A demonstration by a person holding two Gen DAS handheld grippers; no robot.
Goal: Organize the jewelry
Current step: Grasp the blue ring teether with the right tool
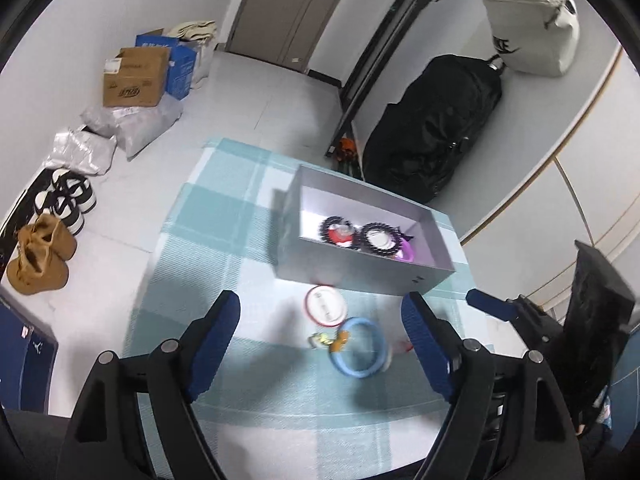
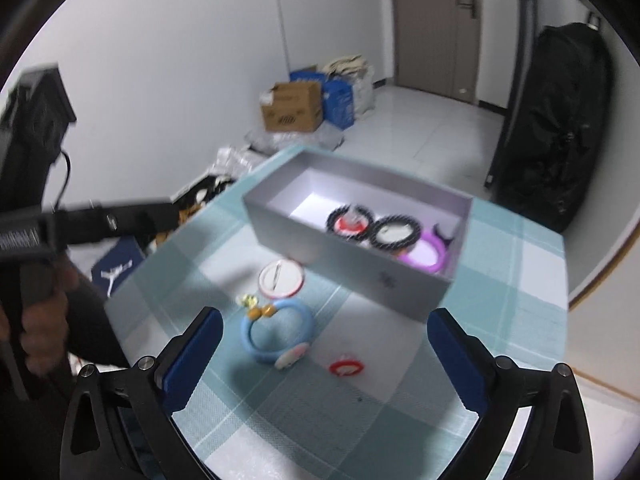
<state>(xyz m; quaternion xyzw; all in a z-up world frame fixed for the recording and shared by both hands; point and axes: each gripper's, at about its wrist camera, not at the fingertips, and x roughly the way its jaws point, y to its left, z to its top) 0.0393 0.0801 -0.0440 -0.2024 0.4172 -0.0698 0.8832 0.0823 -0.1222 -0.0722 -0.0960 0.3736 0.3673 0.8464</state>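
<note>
A grey open box (image 1: 360,268) (image 2: 352,264) stands on the teal checked cloth (image 1: 208,240) (image 2: 512,280). Inside lie two black beaded bracelets (image 1: 338,232) (image 2: 394,232) and a purple bangle (image 1: 406,250) (image 2: 426,256). In front of the box on the cloth lie a white disc with a red rim (image 1: 325,306) (image 2: 280,276), a blue bangle with yellow charms (image 1: 360,346) (image 2: 276,330) and a small red ring (image 2: 346,368). My left gripper (image 1: 324,344) is open and empty above them. My right gripper (image 2: 324,356) is open and empty too.
Shoes (image 1: 44,256), cardboard boxes (image 1: 136,76) and grey parcels (image 1: 132,124) line the floor at the left wall. A black bag (image 1: 436,124) stands behind the table. The table edge (image 2: 568,304) runs on the right.
</note>
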